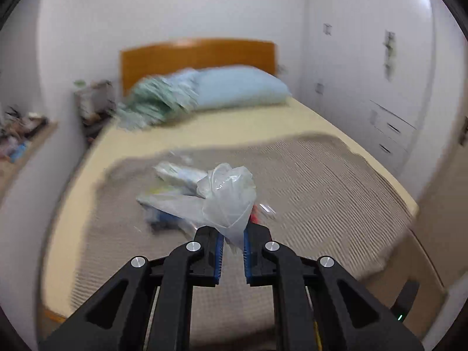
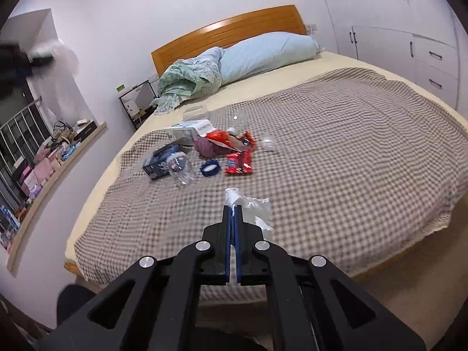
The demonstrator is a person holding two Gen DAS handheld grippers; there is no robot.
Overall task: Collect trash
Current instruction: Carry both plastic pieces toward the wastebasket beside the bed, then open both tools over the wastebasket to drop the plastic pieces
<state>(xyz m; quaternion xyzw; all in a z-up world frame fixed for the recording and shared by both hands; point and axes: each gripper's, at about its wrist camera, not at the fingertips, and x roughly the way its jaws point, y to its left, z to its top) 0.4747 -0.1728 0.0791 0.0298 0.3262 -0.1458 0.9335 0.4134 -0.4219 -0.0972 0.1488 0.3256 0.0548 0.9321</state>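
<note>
In the left wrist view my left gripper (image 1: 234, 235) is shut on a crumpled translucent plastic bag (image 1: 226, 199), which bulges above the blue pads (image 1: 220, 247) and hides part of the trash behind it. In the right wrist view my right gripper (image 2: 233, 212) is shut on a crumpled white tissue (image 2: 254, 204) above the blanket's near part. Farther up the bed lies the trash pile. It holds red snack wrappers (image 2: 238, 162), a blue lid (image 2: 209, 168), a clear plastic bottle (image 2: 182, 171), a dark blue box (image 2: 158, 165) and a white carton (image 2: 190, 130).
The checked blanket (image 2: 336, 134) covers the near part of the bed, with a blue pillow (image 2: 263, 54) and a green cloth (image 2: 187, 80) by the wooden headboard (image 2: 228, 30). A cluttered ledge (image 2: 58, 152) runs along the left wall. White cupboards (image 2: 424, 55) stand on the right.
</note>
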